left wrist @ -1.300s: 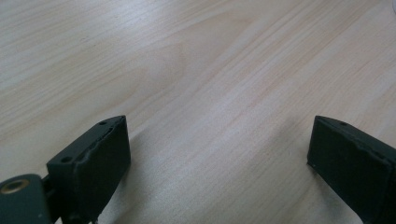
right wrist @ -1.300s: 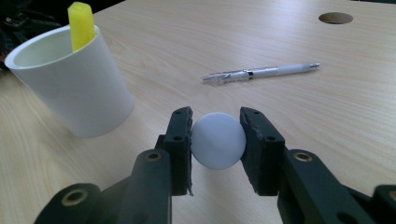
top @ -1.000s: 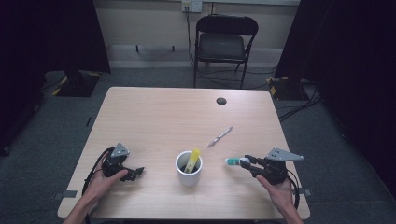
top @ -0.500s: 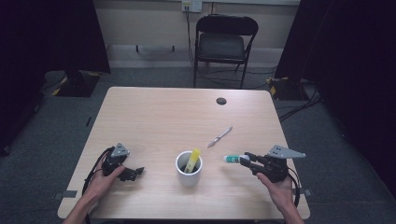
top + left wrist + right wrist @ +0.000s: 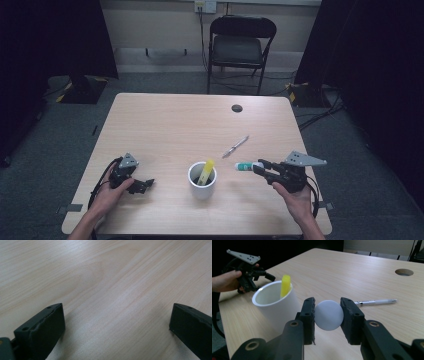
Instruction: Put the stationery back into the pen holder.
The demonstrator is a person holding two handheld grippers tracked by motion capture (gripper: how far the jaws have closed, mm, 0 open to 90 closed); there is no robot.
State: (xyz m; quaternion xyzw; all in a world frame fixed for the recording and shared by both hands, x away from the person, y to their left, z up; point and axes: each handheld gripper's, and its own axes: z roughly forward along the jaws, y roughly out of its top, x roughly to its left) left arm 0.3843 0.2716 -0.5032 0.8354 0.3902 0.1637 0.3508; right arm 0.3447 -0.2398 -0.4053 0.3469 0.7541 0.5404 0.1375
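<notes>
Near table front, white cup [image 5: 202,182] holding yellow marker [image 5: 205,171], right gripper [image 5: 260,167] pinching white-capped marker [image 5: 246,166], body hidden, left gripper [image 5: 148,184] spread.

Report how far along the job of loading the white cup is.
Done: a yellow marker already stands in the white cup. In hand: the right gripper is shut on a white tube with a teal band, held just right of the cup and not yet over it. Left: the pen lies on the table. The left gripper is open over bare wood.
</notes>
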